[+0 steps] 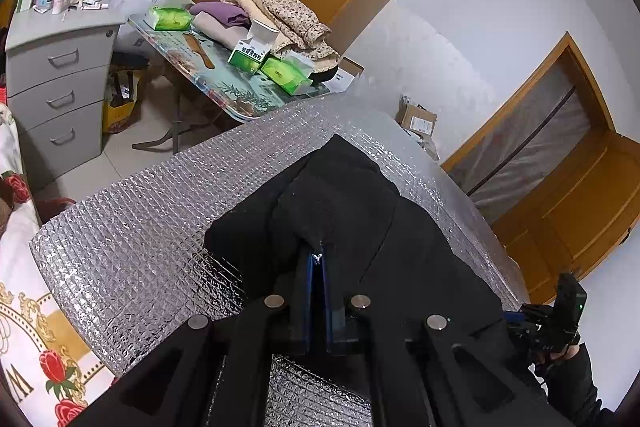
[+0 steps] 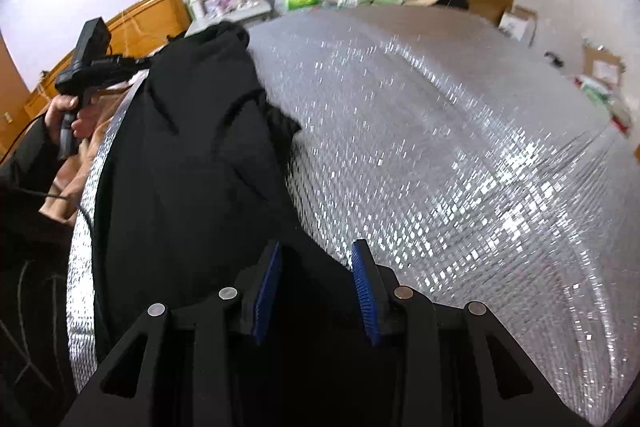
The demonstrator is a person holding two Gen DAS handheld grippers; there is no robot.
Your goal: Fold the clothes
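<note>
Clearly the fold is mid-way: a black garment (image 1: 360,211) lies along one side of the silver quilted mat (image 1: 140,227), part of it doubled over itself. The left gripper (image 1: 319,255) is clenched on a bunched edge of that cloth, pads pinched tight with fabric between them. The right gripper (image 2: 316,251) stands released, its blue pads (image 2: 362,279) spread wide above the near hem, and nothing is pressed between them. To do this step well, I judge the left should keep its pinch steady as an anchor while the right comes down on the free hem, takes both layers cleanly, and pulls the cloth taut before carrying it over. Grabbing a single layer would likely leave a crooked, lumpy fold.
</note>
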